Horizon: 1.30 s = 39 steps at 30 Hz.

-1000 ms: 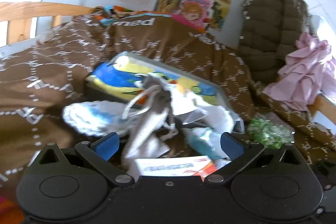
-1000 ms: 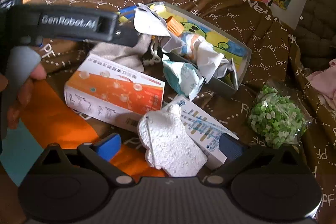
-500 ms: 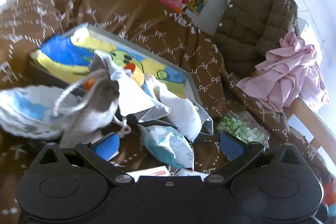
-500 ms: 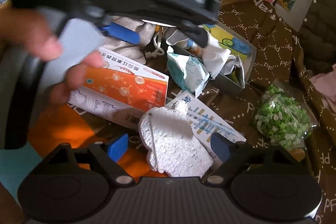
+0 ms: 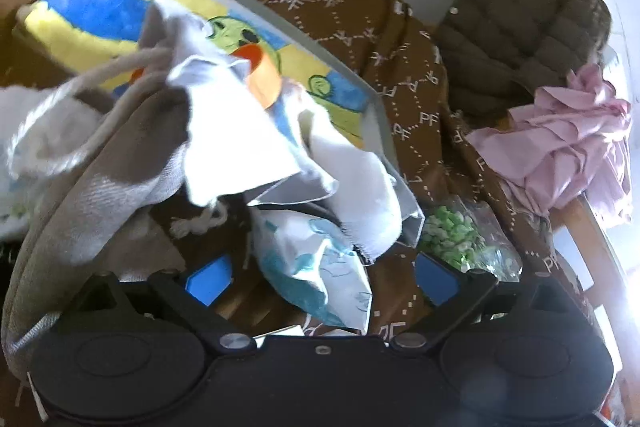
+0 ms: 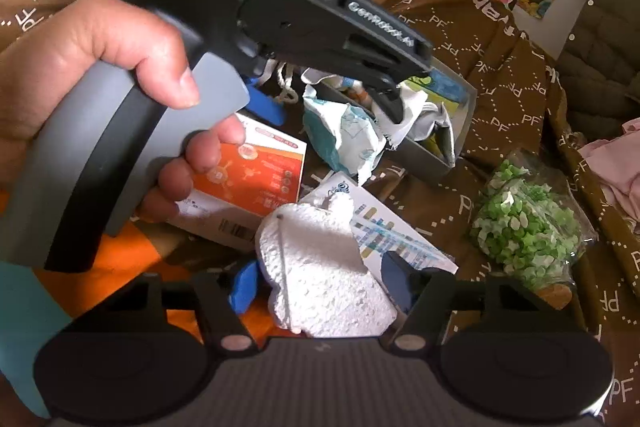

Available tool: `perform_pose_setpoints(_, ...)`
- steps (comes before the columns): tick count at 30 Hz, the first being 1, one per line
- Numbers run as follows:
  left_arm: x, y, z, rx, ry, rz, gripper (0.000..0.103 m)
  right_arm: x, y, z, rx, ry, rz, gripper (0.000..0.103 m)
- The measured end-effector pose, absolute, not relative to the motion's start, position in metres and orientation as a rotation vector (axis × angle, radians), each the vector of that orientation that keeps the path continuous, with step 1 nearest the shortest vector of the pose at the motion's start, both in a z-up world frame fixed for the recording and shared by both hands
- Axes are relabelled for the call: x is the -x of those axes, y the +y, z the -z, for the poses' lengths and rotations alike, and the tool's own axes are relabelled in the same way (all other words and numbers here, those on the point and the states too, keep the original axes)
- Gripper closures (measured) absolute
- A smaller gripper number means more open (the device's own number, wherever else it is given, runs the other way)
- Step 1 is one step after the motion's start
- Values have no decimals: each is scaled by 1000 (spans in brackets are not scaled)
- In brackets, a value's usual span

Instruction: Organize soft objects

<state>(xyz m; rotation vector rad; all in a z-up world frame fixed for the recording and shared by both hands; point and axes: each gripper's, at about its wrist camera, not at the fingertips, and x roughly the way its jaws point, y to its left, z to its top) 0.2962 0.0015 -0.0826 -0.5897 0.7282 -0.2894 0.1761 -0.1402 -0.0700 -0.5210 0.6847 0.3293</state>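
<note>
My left gripper (image 5: 322,277) is open and straddles a crumpled white-and-teal packet (image 5: 320,267) that lies on the brown bedspread; it also shows in the right wrist view (image 6: 344,135). White cloths (image 5: 240,131) and a grey drawstring bag (image 5: 100,167) spill from a grey box with a colourful cartoon lining (image 5: 280,47). My right gripper (image 6: 320,281) has its jaws close around a white fluffy sponge-like piece (image 6: 320,275), which lies on a printed box (image 6: 404,243). The left gripper body (image 6: 320,19) and the hand holding it fill the upper left of the right wrist view.
An orange-and-white carton (image 6: 248,171) lies left of the sponge piece. A clear bag of green bits (image 6: 524,223) sits on the right, also seen in the left wrist view (image 5: 456,239). A pink cloth (image 5: 568,143) and a dark quilted jacket (image 5: 520,27) lie behind.
My left gripper has moved forward and right, from the drawstring bag to over the teal packet. My right gripper's jaws have narrowed around the white sponge piece.
</note>
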Motion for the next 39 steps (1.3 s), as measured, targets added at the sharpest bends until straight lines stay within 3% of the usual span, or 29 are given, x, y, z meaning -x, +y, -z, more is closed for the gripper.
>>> perform_pose_setpoints(8, -298, 6, 89, 622, 742, 274, 23, -172, -140, 61, 535, 665, -312, 51)
perform_pose_setpoints(13, -297, 6, 90, 616, 735, 268, 46, -172, -145, 53, 511, 662, -281, 64)
perform_pose_setpoints(22, -294, 7, 92, 618, 707, 245, 58, -178, -162, 45, 415, 699, -217, 85)
perform_pose_setpoints(27, -291, 7, 91, 615, 690, 235, 67, -177, -165, 37, 368, 677, -222, 88)
perform_pose_setpoints(39, -261, -2, 76, 559, 627, 246, 74, -178, -186, 18, 190, 581, -235, 88)
